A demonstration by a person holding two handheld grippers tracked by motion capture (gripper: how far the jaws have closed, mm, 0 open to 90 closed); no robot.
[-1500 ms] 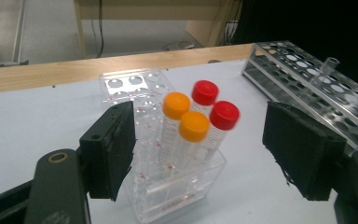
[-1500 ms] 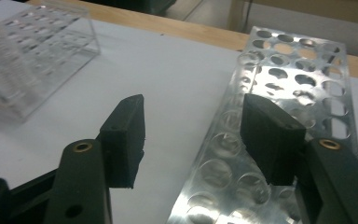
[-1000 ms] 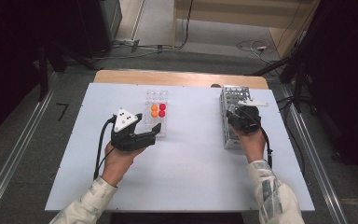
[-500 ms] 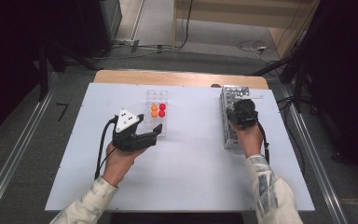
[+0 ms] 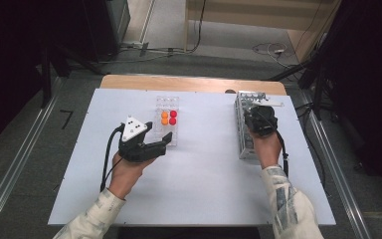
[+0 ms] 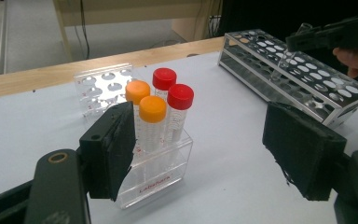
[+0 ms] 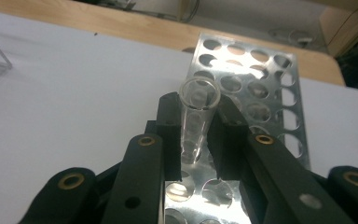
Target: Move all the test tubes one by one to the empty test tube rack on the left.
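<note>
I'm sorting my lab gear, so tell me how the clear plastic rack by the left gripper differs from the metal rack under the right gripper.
The clear plastic rack is see-through and holds four capped tubes, two orange, two red. The metal rack is shiny, longer, with many more holes, nearly all empty; one clear uncapped tube stands in it, clamped by the right gripper. Both stand on the white table.

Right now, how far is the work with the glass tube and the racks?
Done: four capped tubes stand in the clear rack. In hand: the right claw, whose jaws have just been closing, grips an empty glass tube over the metal rack. Left: moving that tube on, probably; the left claw waits open beside the clear rack.
</note>
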